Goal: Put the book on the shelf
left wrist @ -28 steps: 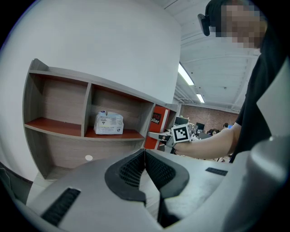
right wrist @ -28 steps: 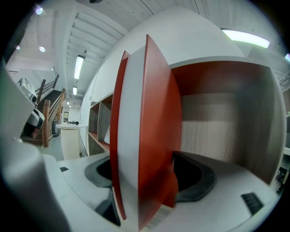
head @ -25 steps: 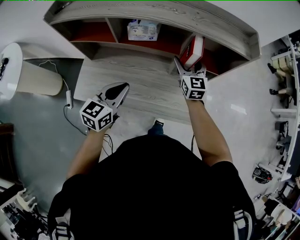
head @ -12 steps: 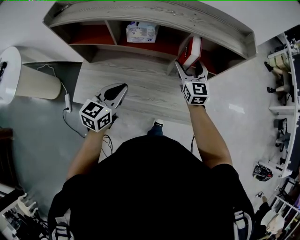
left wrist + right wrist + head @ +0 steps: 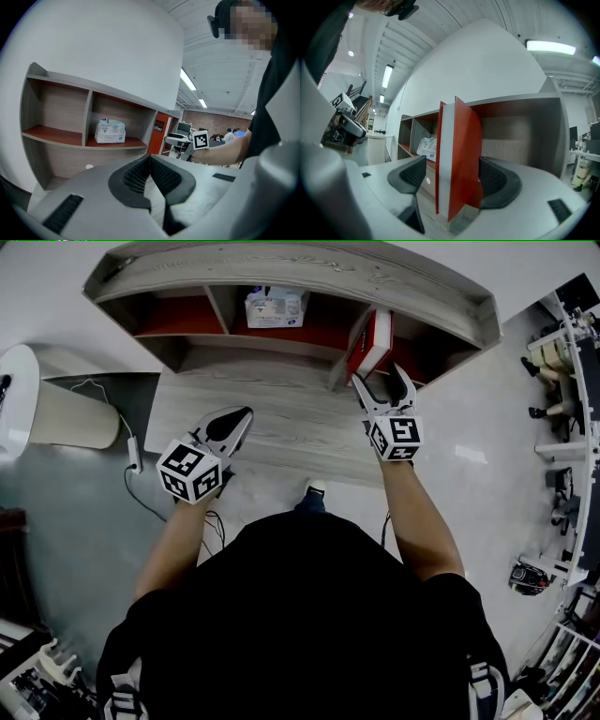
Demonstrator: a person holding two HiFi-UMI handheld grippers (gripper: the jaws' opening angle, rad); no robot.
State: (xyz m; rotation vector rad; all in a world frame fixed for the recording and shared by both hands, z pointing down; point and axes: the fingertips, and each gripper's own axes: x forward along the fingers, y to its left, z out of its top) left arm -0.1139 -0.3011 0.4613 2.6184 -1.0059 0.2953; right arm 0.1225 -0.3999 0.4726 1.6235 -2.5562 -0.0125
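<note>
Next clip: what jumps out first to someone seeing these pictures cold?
A red book stands upright in the right compartment of the shelf, between the wide-open jaws of the right gripper. A white package sits in the middle compartment. The left gripper hangs shut and empty, off to the left.

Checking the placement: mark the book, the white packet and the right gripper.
book (image 5: 464,154), right gripper view, red cover.
white packet (image 5: 274,307), head view, front face.
right gripper (image 5: 379,375), head view, between its fingertips.

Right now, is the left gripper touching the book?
Apart. The head view shows the left gripper well to the left of the book, which stands in the shelf.
</note>
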